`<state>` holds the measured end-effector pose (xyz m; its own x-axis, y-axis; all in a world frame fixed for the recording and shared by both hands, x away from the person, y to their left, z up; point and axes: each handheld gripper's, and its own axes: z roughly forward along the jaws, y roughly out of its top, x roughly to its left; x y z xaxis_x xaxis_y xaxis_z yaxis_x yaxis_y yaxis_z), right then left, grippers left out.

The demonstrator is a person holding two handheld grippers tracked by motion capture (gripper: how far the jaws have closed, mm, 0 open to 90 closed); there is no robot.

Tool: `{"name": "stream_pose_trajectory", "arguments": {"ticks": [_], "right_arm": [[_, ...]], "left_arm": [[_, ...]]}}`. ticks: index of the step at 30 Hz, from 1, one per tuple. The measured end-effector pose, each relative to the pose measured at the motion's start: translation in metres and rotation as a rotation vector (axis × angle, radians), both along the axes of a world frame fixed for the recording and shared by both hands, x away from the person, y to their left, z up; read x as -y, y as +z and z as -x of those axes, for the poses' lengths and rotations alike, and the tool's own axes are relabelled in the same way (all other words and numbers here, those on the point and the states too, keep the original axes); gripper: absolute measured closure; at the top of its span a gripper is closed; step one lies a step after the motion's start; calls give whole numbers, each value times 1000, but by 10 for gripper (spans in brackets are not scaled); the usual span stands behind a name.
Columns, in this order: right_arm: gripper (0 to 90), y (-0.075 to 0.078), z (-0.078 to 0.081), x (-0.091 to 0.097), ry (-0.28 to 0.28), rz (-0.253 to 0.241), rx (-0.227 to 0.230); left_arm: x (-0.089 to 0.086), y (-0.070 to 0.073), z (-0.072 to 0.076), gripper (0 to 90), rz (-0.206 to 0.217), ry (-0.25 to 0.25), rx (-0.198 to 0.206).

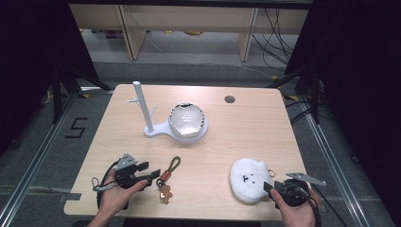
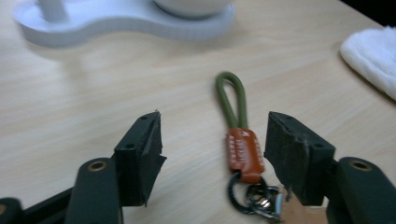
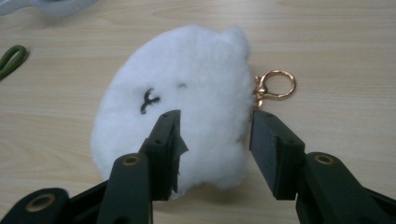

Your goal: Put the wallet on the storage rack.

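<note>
Work has barely begun, we judge: left gripper (image 2: 212, 154) wide around the green keychain (image 2: 238, 140) near the desk's front edge, right gripper (image 3: 215, 149) wide over the white plush (image 3: 182, 102), nothing lifted.

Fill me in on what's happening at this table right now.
A person holds a two-jaw gripper in each hand over a wooden table. The left gripper is open, its jaws on either side of a green-looped keychain with an orange tab, not gripping it. The right gripper is open too, poised over a white plush keychain with a gold ring. Farther back stands a white hook stand with a bowl on its base.
</note>
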<state>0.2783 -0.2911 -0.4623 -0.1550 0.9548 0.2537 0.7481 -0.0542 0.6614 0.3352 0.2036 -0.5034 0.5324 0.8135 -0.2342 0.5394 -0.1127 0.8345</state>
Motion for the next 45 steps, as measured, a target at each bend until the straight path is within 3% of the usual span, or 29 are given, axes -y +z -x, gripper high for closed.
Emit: {"name": "stream_pose_trajectory", "arguments": {"ticks": [2, 3, 4, 5, 6, 8, 10, 11, 12, 13, 14, 15, 17, 23, 24, 25, 26, 27, 28, 29, 30, 31, 32, 33, 34, 37, 38, 41, 45], "right_arm": [[523, 2, -5, 5, -5, 19, -26], [519, 2, -8, 9, 20, 35, -27], [511, 3, -12, 9, 8, 24, -42], [507, 4, -13, 8, -9, -24, -73], [507, 4, -13, 8, -9, -24, -73], [489, 6, -25, 9, 13, -16, -115], [479, 7, -32, 14, 74, 40, -147], [478, 8, -37, 12, 86, 18, -183], [478, 8, -37, 12, 86, 18, -183], [476, 11, -48, 11, 105, 63, -224], [476, 10, -52, 11, 132, 71, -234], [475, 11, -57, 10, 138, 38, -271], [474, 13, -67, 9, 160, 68, -316], [474, 16, -89, 4, 120, 36, -378], [475, 14, -95, 7, 140, 72, -371], [472, 10, -103, 8, 155, 56, -400], [472, 10, -103, 8, 155, 56, -400], [471, 6, -107, 5, 119, 30, -428], [471, 6, -107, 5, 119, 30, -428], [469, 5, -109, -1, 67, -11, -501], [469, 5, -109, -1, 67, -11, -501], [469, -2, -115, 7, 179, 52, -424], [469, -2, -115, 7, 179, 52, -424], [469, -3, -117, 4, 164, 23, -457], [469, -6, -120, 7, 195, 47, -442], [477, -9, -123, 6, 197, 45, -462], [482, -12, -125, 8, 229, 51, -450], [602, -14, -127, 3, 237, 49, -464], [662, -13, -126, 1, 250, 68, -460]], "left_arm": [[-10, 1, 3, 336, -7, 19, 29], [-10, 1, 3, 332, -7, 19, 29], [-17, 2, 4, 331, -9, 41, 57], [-20, 2, 4, 331, -16, 49, 67], [-20, 2, 4, 329, -16, 49, 67], [-22, 1, 4, 328, -27, 66, 82], [-22, 1, 3, 327, -26, 61, 82], [-21, 1, 3, 327, -28, 54, 81], [-20, 2, 4, 327, -32, 48, 81], [-18, 2, 4, 328, -25, 43, 84], [-17, 2, 5, 328, -27, 29, 93], [-15, 3, 6, 328, -22, 26, 92], [-13, 3, 6, 328, -22, 13, 93], [-8, 3, 9, 328, -22, -4, 88], [-8, 3, 9, 328, -28, -3, 87], [-8, 3, 9, 329, -29, -3, 86], [-8, 2, 8, 329, -17, -9, 89], [-8, 2, 8, 329, -19, -9, 86], [-8, 2, 8, 329, -19, -9, 86], [-8, 2, 8, 329, -20, -10, 86], [-8, 2, 8, 329, -22, -7, 87], [-9, 3, 9, 330, -28, -4, 84], [-9, 3, 9, 330, -28, -4, 84], [-9, 2, 9, 330, -22, -5, 86], [-8, 2, 8, 330, -17, -6, 86], [-8, 1, 9, 330, -14, -10, 86], [-8, 1, 9, 330, -12, -9, 84], [-9, 1, 9, 330, -28, -3, 77], [-9, 0, 9, 330, -23, -4, 75]]}}
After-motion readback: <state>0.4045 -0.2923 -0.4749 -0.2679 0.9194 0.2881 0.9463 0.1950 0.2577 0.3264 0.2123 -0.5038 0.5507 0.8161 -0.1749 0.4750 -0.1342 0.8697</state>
